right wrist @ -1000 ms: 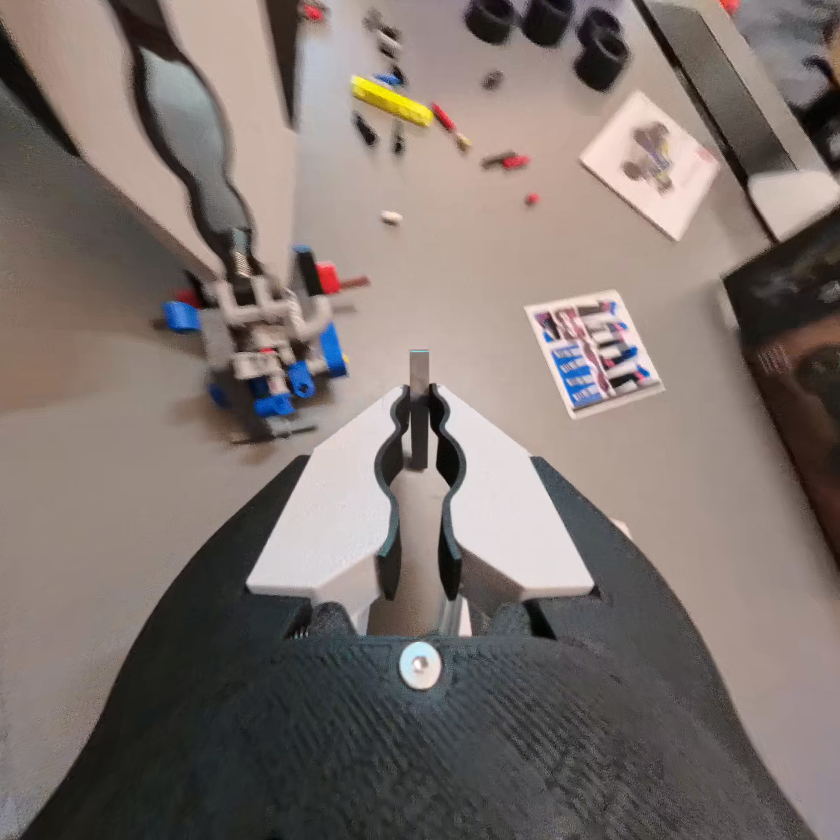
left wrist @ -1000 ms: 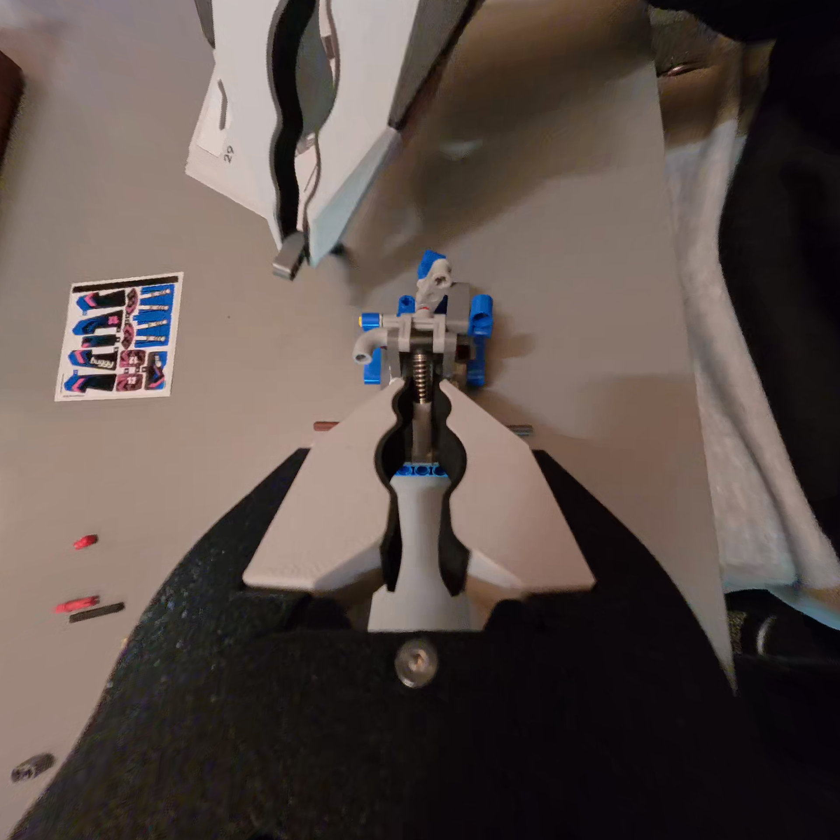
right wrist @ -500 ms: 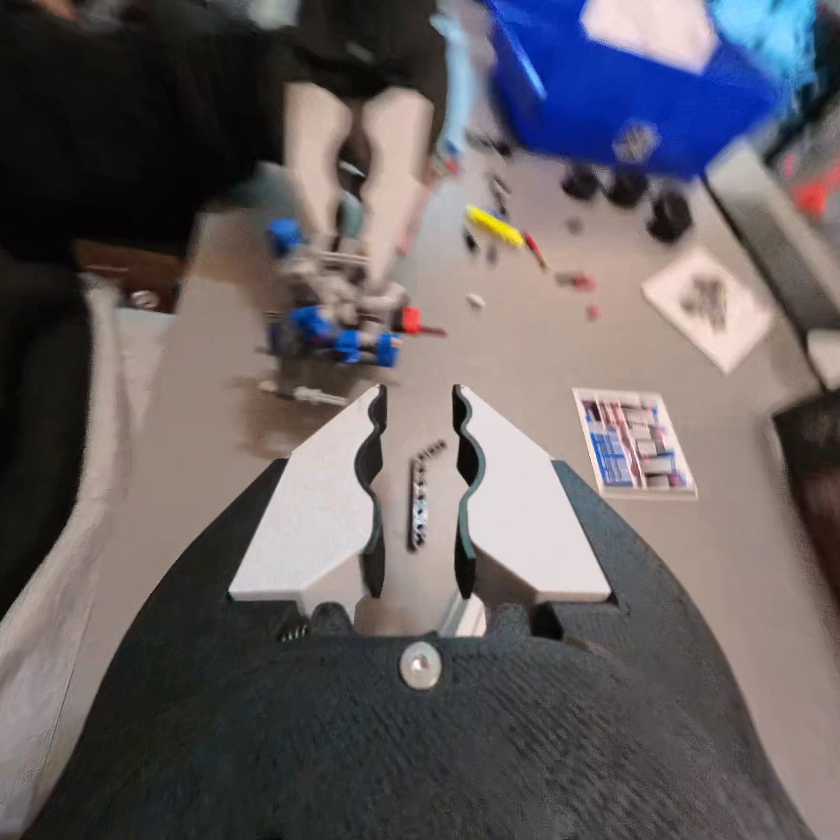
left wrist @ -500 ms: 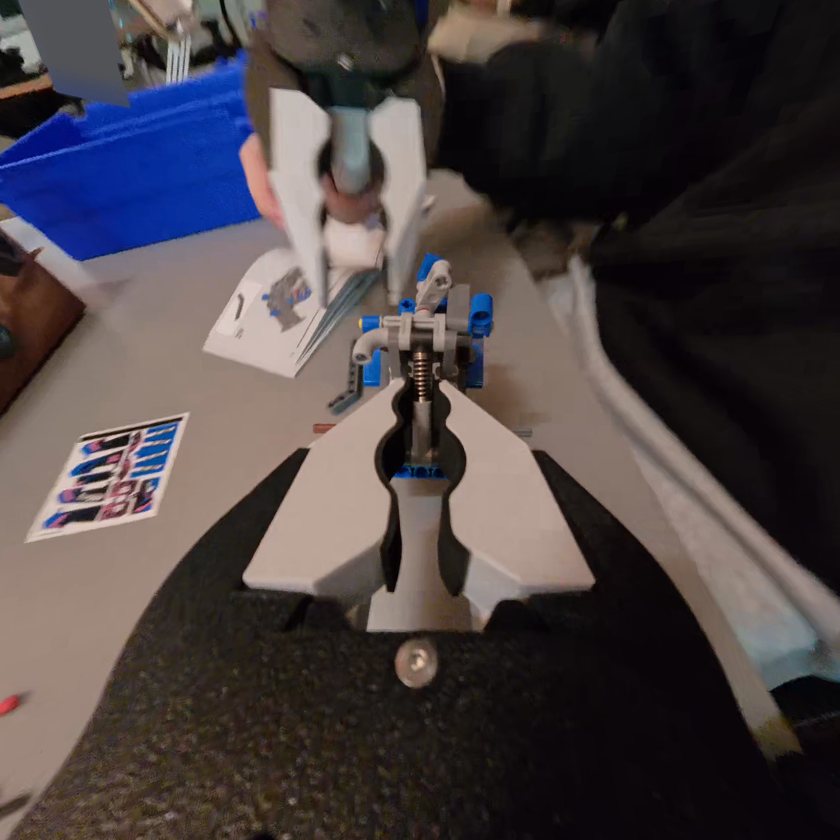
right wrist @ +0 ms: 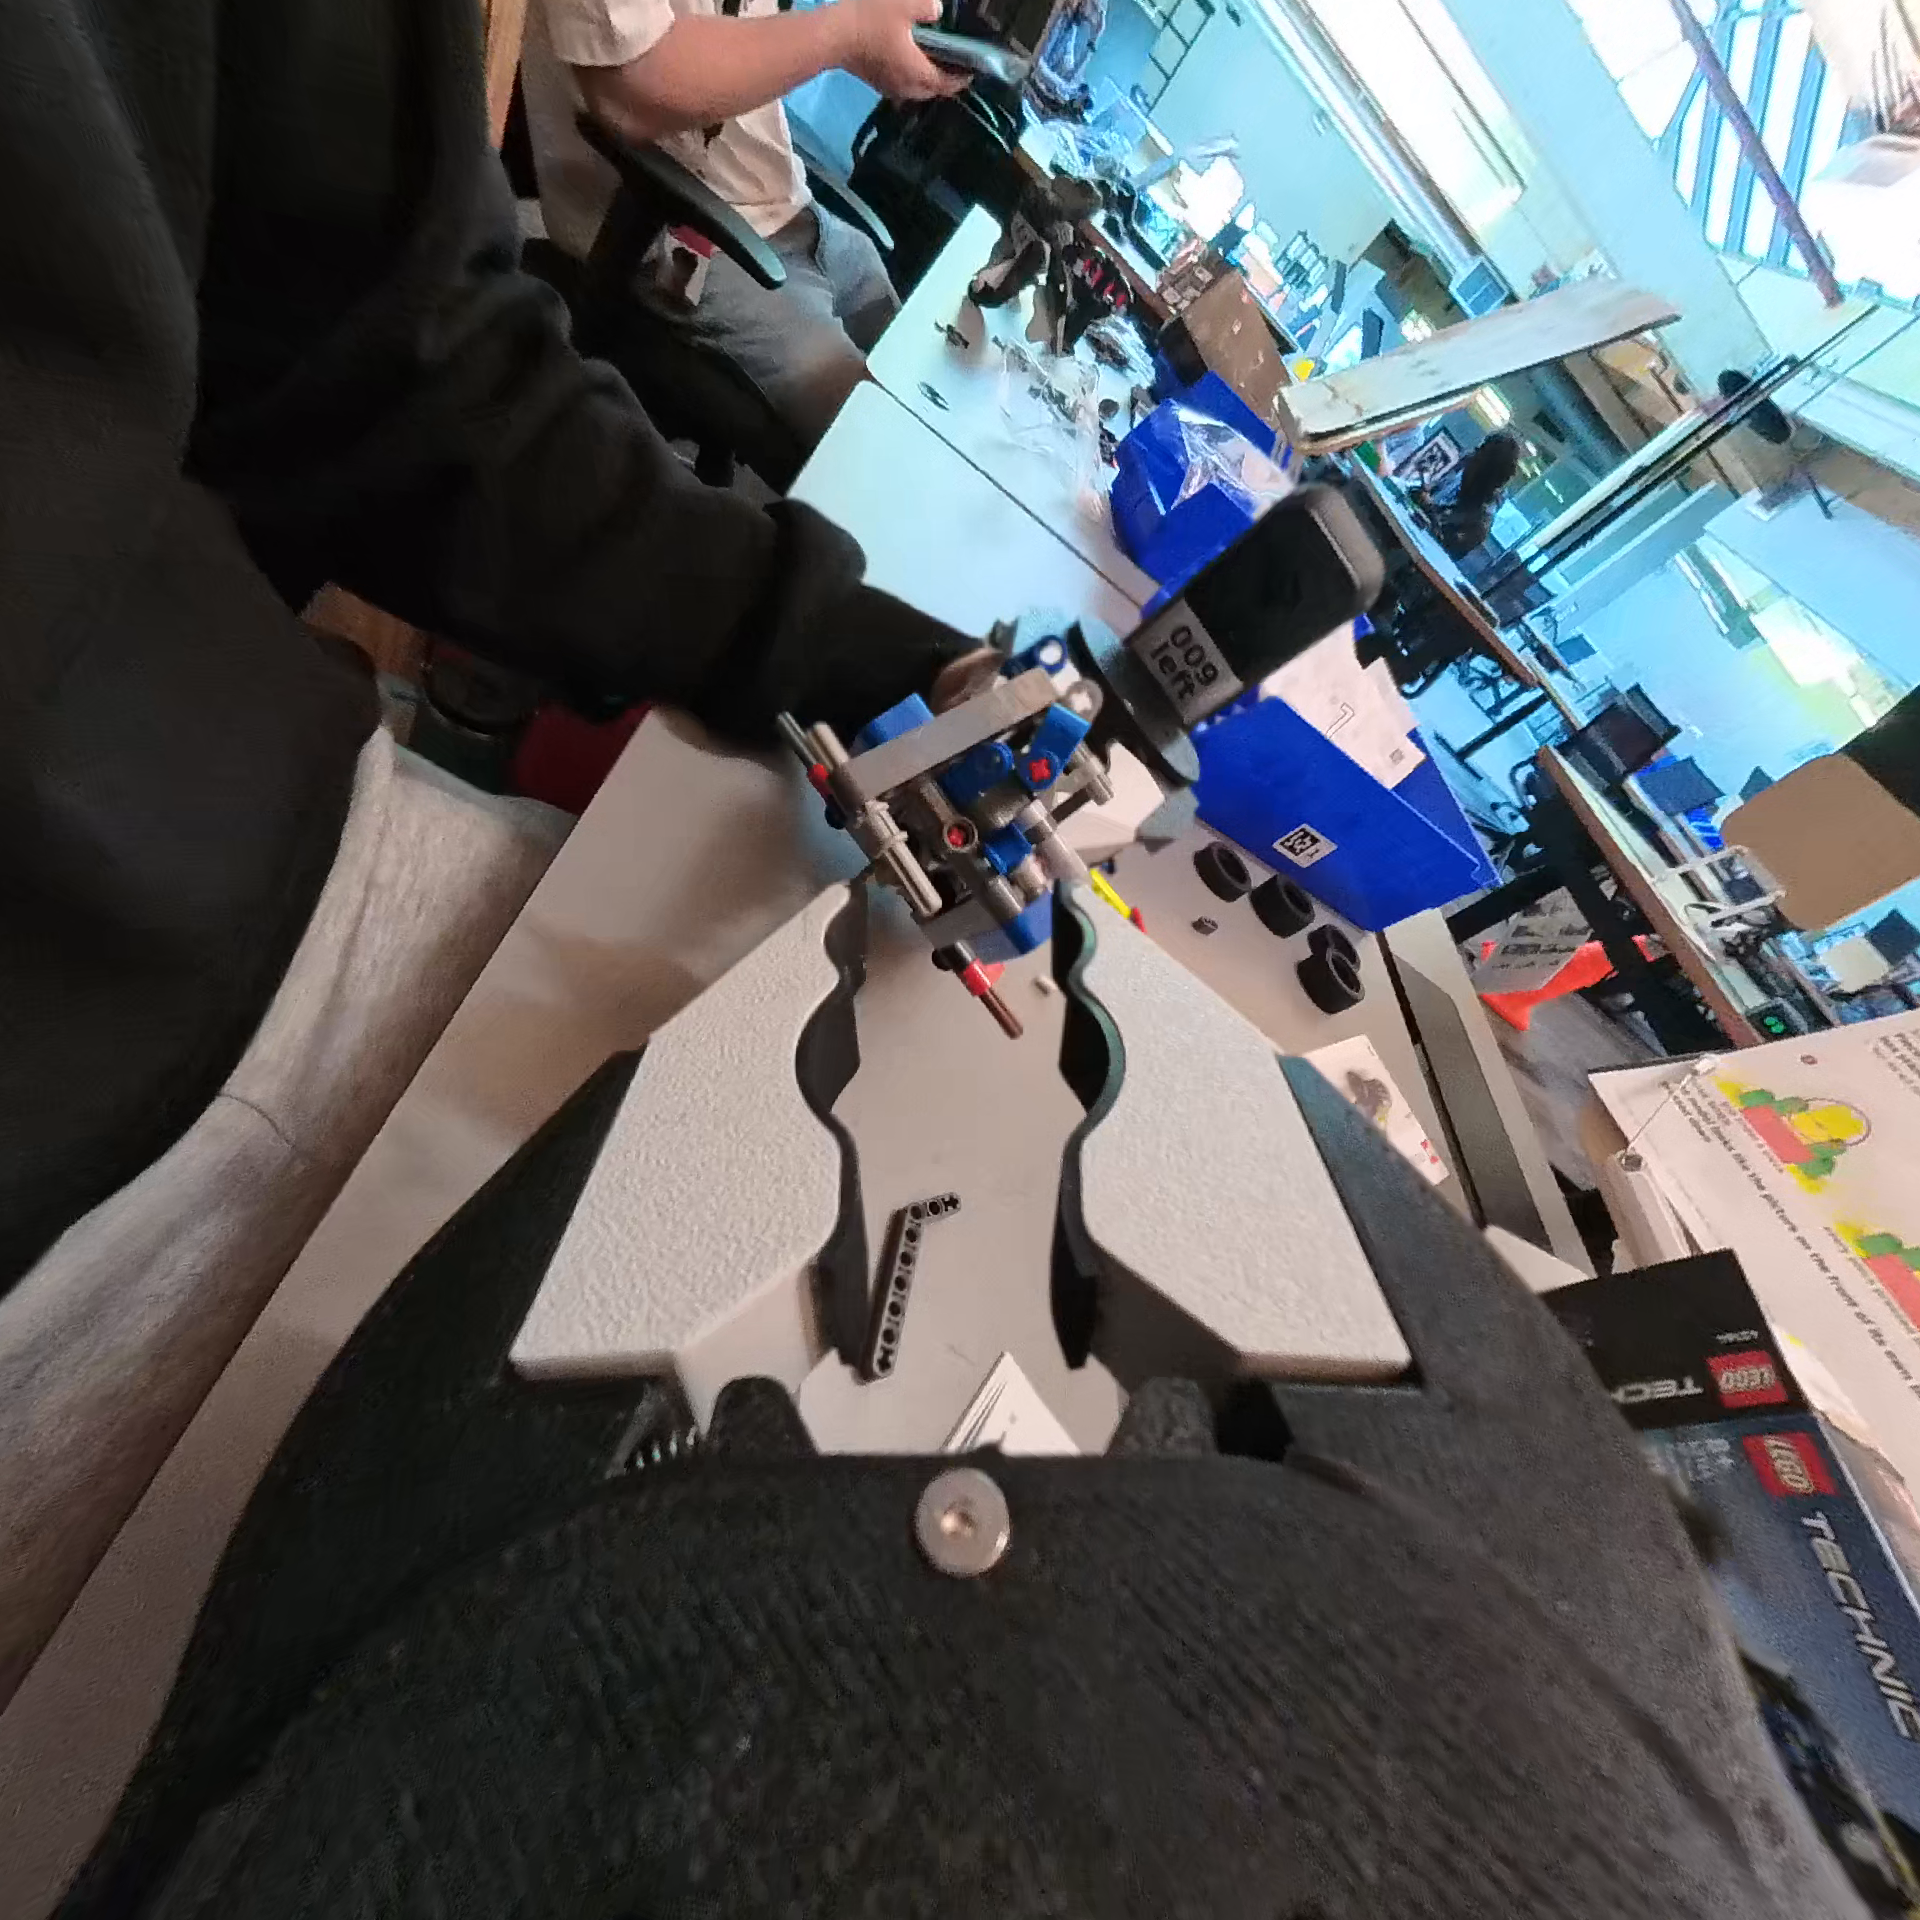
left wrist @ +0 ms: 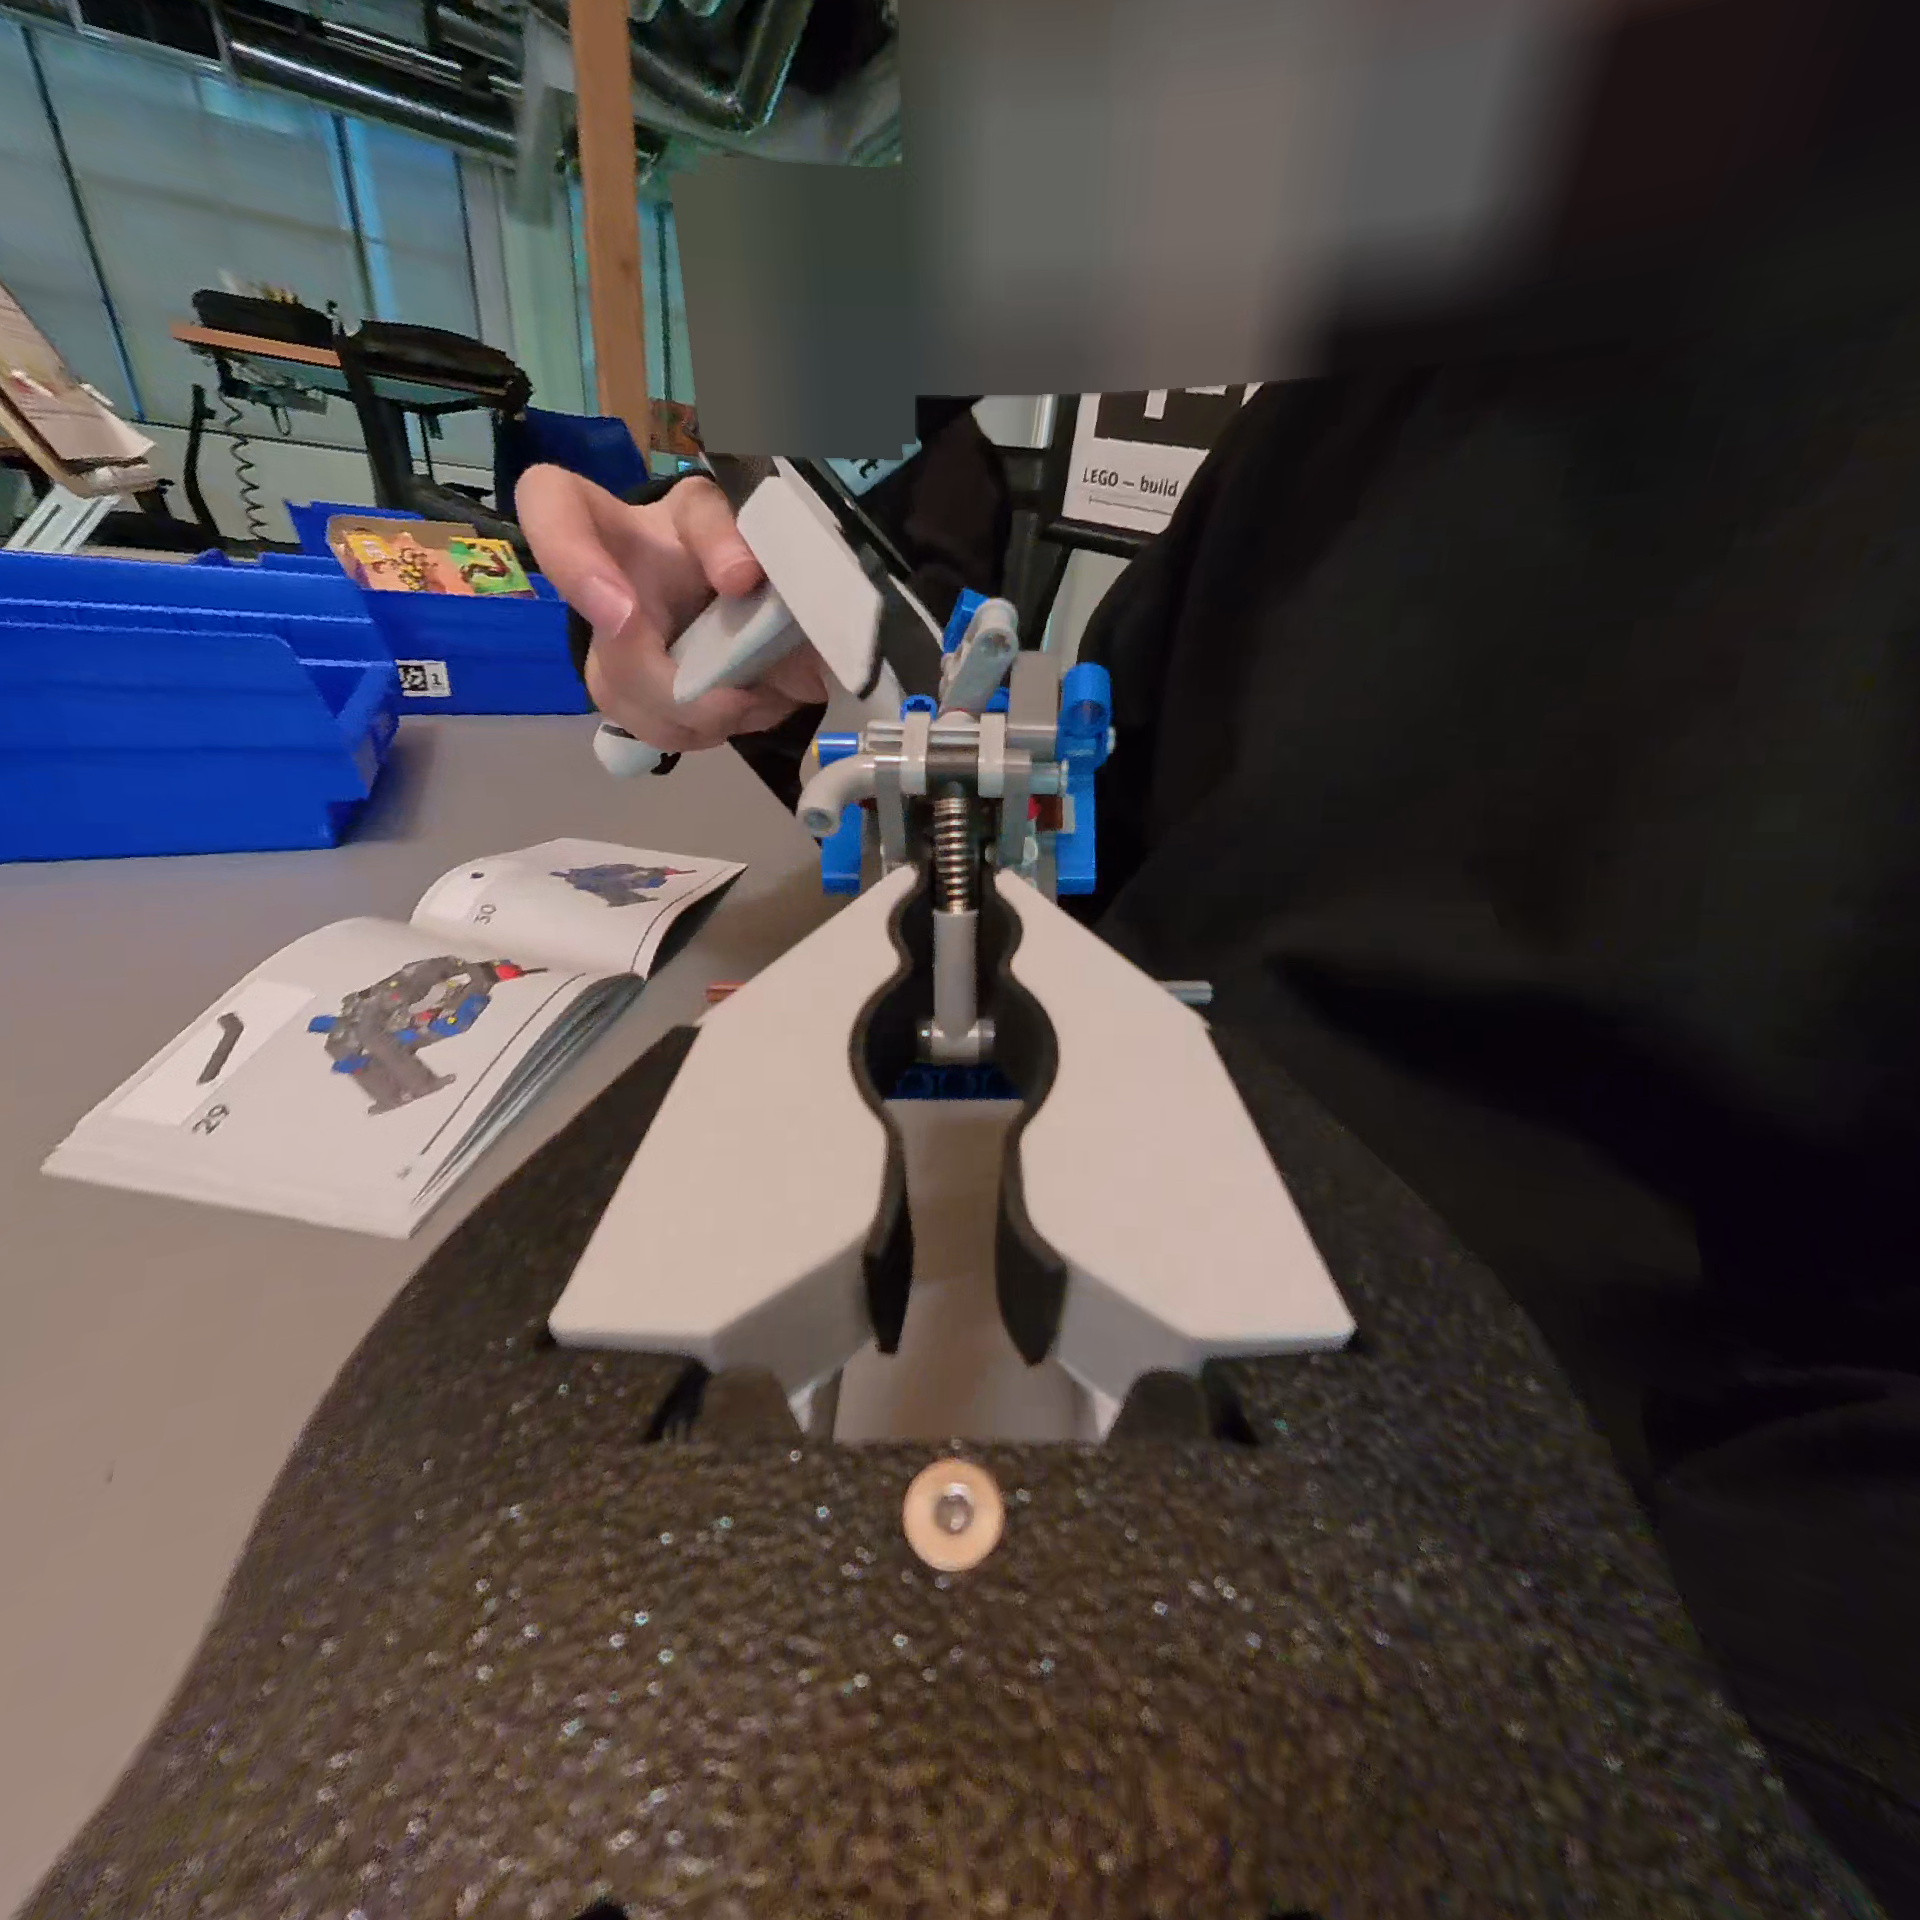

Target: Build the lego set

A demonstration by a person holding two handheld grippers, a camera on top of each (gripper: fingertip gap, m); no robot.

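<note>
Build so far: my left gripper [left wrist: 954, 935] carries a partly built blue-and-grey Technic assembly [left wrist: 961, 769], with beams, axles and a coil-spring shock absorber [left wrist: 951, 847] already joined; I judge the model far from finished.

Left to do: four black tyres [right wrist: 1283, 906] sit unused on the grey table [right wrist: 644, 883] at 1 o'clock of my right gripper's tips, and small loose parts lie near them; the dark angled liftarm [right wrist: 902, 1283] is not yet fitted.

Guide: the instruction booklet [left wrist: 343, 1039] lies open on the table at 9 o'clock of my left gripper, showing a much fuller model than the one I hold.

Left fingers: closed down on the shock absorber's grey shaft, with only that narrow part between the pads; the assembly stands off the tips at 12 o'clock, lifted clear of the table.

Right fingers: my right gripper [right wrist: 961, 914] is spread wide and holds nothing; the liftarm lies flat on the table, seen through the gap between the fingers, touching neither.

Left pose: levelled nearly horizontal, pointing toward my dark-sleeved torso, presenting the assembly to the right gripper.

Right pose: rolled to one side so the room tilts, tips aimed at 12 o'clock toward the assembly, whose red-tipped axle [right wrist: 987, 997] points down into the gap; the fingers seem close to it, but I cannot tell whether they touch.

Hand: in the left wrist view my hand [left wrist: 644, 623] wraps the right gripper's handle at 11 o'clock of the assembly.

Next, as I judge it: regrip or steady the assembly, then recover the liftarm.
</note>
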